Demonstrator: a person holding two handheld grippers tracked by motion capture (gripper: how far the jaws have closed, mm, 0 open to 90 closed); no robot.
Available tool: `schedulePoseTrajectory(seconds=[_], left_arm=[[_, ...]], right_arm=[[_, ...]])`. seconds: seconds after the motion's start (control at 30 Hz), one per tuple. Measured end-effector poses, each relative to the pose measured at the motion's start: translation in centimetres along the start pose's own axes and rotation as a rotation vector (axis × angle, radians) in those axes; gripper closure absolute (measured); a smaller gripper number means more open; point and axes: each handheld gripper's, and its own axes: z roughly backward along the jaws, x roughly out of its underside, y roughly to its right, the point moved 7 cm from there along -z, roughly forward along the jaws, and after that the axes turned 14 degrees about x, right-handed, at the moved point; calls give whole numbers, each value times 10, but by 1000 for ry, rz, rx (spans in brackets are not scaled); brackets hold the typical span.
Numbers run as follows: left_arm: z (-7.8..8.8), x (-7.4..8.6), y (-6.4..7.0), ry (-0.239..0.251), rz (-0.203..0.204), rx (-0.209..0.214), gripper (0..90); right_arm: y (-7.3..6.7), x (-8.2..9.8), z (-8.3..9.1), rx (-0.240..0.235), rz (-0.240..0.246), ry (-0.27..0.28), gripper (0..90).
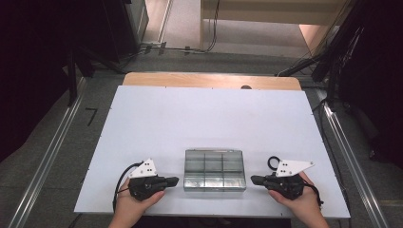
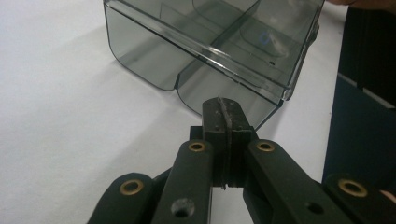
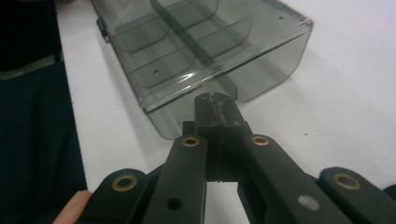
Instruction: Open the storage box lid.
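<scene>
A clear smoky plastic compartment box (image 1: 214, 170) with its lid down lies on the white table (image 1: 199, 118) near the front edge. My left gripper (image 1: 175, 180) lies just left of the box, pointing at it, its jaws pressed together with nothing between them. In the left gripper view the gripper's tip (image 2: 226, 103) sits close to the box's (image 2: 205, 42) near corner. My right gripper (image 1: 254, 179) mirrors it on the box's right side, shut and empty. Its tip (image 3: 215, 99) nearly meets the end of the box (image 3: 201, 51).
A person's hands (image 1: 294, 202) hold both grippers at the table's front edge. The white surface stretches bare behind the box to a wooden strip (image 1: 211, 80) at the far edge. Dark stands and cables line both sides on the floor.
</scene>
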Motion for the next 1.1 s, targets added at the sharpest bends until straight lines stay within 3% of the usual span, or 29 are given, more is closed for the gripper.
schedulePoseTrajectory(seconds=[0.2, 0.47, 0.87, 0.93, 1.1], left_arm=[[-6, 2, 2, -38, -15, 5, 900], [-11, 0, 6, -37, -23, 26, 900], [-11, -2, 11, -37, -55, 36, 900], [-11, -2, 11, -39, -60, 33, 900], [-9, -3, 12, -33, -68, 37, 900]], right_arm=[[-5, 6, -4, -37, 33, -42, 879], [-14, 3, -8, -61, 56, -52, 879], [-16, 1, -6, -54, 65, -46, 880], [-17, -2, -5, -76, 59, -22, 880], [-18, -4, -5, -44, 75, -38, 881]])
